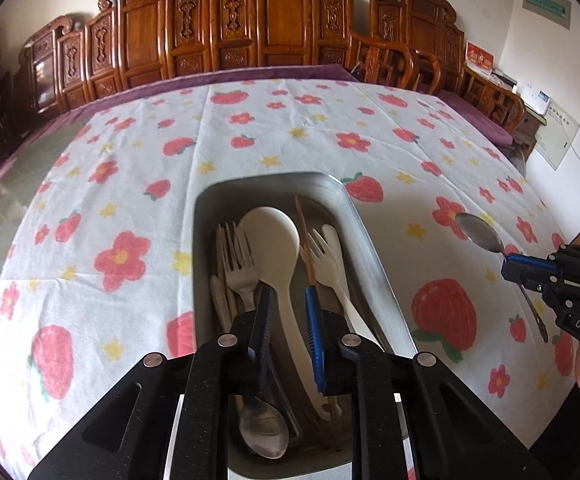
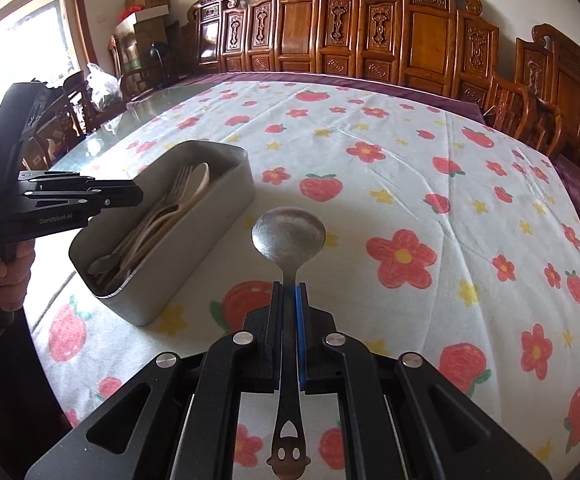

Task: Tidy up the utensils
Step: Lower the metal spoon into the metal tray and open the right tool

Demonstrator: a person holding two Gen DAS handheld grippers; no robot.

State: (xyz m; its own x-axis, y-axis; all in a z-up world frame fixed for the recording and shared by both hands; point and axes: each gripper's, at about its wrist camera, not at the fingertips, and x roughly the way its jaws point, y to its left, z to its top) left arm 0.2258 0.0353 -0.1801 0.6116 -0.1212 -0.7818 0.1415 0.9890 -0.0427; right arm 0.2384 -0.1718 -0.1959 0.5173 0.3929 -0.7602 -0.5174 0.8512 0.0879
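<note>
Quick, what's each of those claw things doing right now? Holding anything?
Left gripper: open, holding nothing, poised over the metal box of utensils.
Right gripper: closed on a metal spoon, above the tablecloth.

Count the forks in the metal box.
2. One grey fork lies left of the big white spoon in the metal box; one white fork lies right of it. Others may be buried underneath.

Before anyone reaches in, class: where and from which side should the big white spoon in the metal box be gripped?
Grip the big white spoon at its narrow neck just below the bowl, coming from above with fingers either side. It lies on top of the pile in the metal box, whose walls block any sideways approach.
</note>
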